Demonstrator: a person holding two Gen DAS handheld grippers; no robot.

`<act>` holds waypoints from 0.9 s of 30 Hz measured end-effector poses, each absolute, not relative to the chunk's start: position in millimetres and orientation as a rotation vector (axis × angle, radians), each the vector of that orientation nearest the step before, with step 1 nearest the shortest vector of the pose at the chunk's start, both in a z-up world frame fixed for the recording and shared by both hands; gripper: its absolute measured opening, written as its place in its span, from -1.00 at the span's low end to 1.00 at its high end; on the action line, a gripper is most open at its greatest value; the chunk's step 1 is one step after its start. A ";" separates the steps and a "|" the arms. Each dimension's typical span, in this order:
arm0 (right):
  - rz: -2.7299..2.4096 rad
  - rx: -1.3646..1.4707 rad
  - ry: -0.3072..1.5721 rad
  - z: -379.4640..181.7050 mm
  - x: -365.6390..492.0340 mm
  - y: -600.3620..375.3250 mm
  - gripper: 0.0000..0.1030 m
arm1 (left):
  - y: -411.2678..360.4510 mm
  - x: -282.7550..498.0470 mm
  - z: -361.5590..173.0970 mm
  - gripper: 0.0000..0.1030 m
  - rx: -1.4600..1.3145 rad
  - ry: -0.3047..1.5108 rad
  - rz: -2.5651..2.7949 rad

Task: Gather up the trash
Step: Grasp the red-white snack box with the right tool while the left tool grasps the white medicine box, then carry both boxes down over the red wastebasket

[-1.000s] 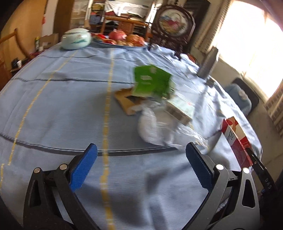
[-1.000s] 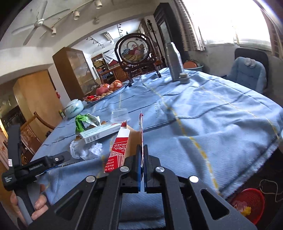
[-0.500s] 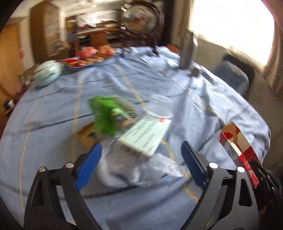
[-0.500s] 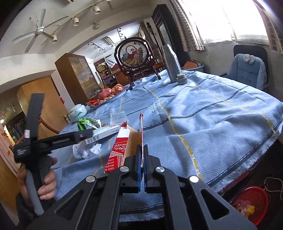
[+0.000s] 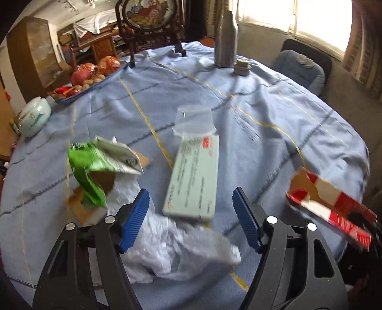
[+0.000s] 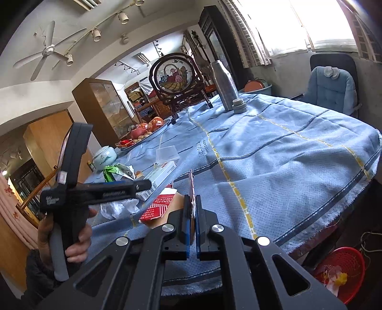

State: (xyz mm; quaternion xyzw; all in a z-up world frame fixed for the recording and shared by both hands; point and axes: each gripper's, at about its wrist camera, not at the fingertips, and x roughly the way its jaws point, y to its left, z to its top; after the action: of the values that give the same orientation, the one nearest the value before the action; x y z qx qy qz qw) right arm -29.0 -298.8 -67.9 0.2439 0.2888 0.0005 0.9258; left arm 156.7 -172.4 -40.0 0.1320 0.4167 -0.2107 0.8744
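Left claw [image 5: 191, 214], narrowing but apart, straddles pale box [image 5: 194, 176] and crumpled plastic [image 5: 181, 250]; right claw [image 6: 191, 221] clamps red carton [image 6: 160, 206].

Daylight floods in from the window [image 5: 310, 21] at upper right, blown out to white glare in both fisheye views. It falls across the blue tablecloth [image 5: 262, 100], leaving soft shadows in its folds. Motion blur smears the green wrapper [image 5: 88, 167] and the red-and-white carton [image 5: 334, 205] in the left wrist view; the right wrist view is sharper. Straight lines bow toward the edges, and the corners vignette to black. The ceiling fan [image 6: 47, 52] sits in dimmer, even light.
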 end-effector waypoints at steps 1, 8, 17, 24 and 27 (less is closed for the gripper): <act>0.000 0.499 0.593 -68.6 -28.2 -299.4 -0.90 | -174.3 160.0 -38.7 0.37 0.274 0.872 -0.437; -0.004 0.515 0.599 -73.8 -28.0 -302.9 -0.91 | -189.7 181.0 -57.1 0.17 0.308 0.937 -0.403; -0.015 0.530 0.542 -59.2 -38.7 -313.7 -0.94 | -162.0 149.0 -13.2 -0.09 0.154 0.811 -0.466; -0.016 0.526 0.487 -40.5 -55.0 -314.4 -0.94 | -158.4 117.0 16.6 -0.09 0.119 0.761 -0.526; -0.023 0.514 0.464 -31.7 -66.7 -314.5 -0.94 | -159.0 102.4 26.8 -0.09 0.116 0.741 -0.545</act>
State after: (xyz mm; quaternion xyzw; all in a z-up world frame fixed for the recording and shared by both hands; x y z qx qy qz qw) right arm -66.7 -314.5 -31.7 0.2518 0.2274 -0.0115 0.9406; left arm 102.4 -159.0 26.8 0.0561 0.3572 -0.2629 0.8945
